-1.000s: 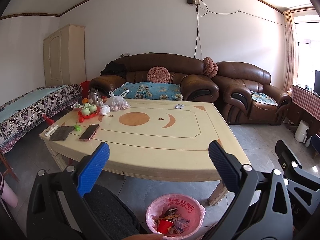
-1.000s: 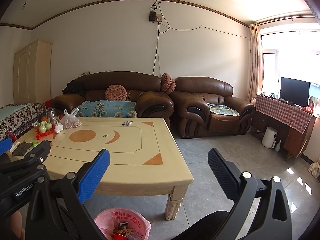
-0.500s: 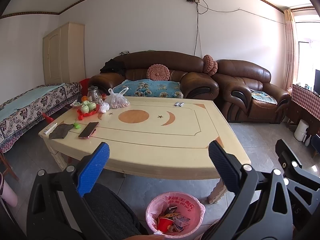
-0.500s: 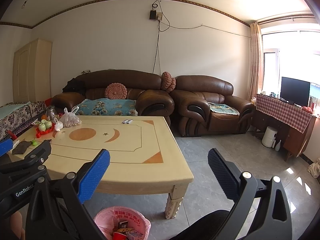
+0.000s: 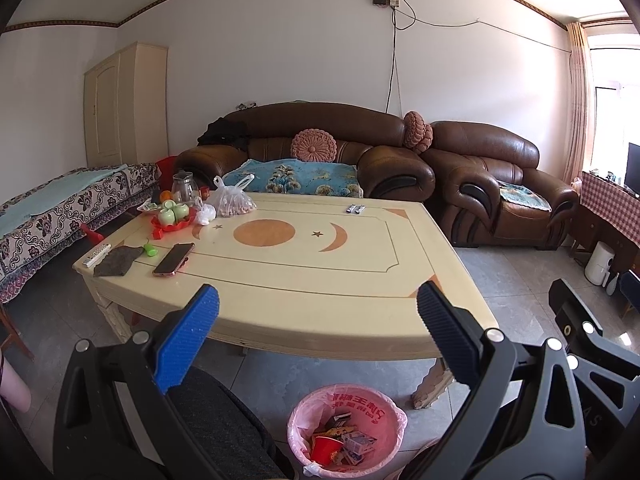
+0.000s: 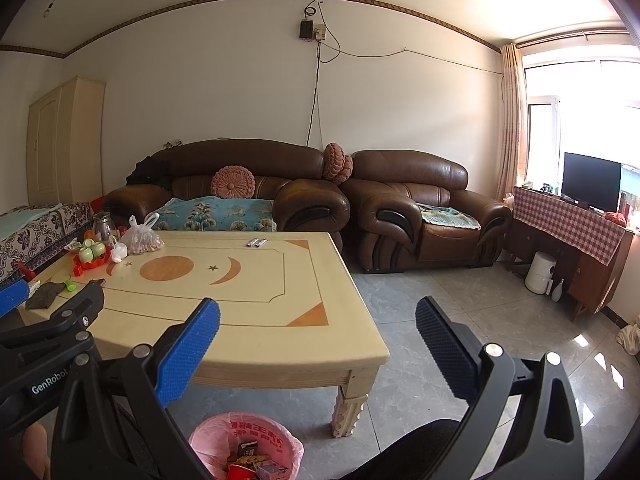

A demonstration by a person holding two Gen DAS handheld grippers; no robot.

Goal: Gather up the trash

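- Pink-lined trash bin [image 5: 347, 426] stands on the grey tiled floor just in front of the coffee table [image 5: 304, 280], near the table's carved front leg; it holds a red paper cup [image 5: 325, 449] and crumpled packets and small cartons.
- Left gripper [image 5: 316, 336] hovers above the bin at the table's front edge, blue-padded fingers spread wide with nothing between them.
- Right gripper [image 6: 318, 338] hangs beside the left one, off the table's front corner, likewise released and empty; part of its black frame shows at the edge of the left wrist view.
- Toward the table's far left end: a red tray of green cups [image 5: 173, 216], a knotted clear plastic bag [image 5: 232, 200], a small white bag [image 5: 206, 215] and a glass jug [image 5: 183, 186].
- Closer along the table's left edge lie a phone [image 5: 174, 260], a dark cloth [image 5: 116, 260], a white remote [image 5: 96, 255] and a small green cap [image 5: 151, 249].
- Two small silver items [image 5: 355, 209] rest near the table's far edge; what they are cannot be told.
- Behind the table stretches a brown leather sofa [image 5: 312, 152] with a round pink cushion [image 5: 313, 145]; a matching armchair [image 5: 500, 188] sits beyond the table's far right corner.
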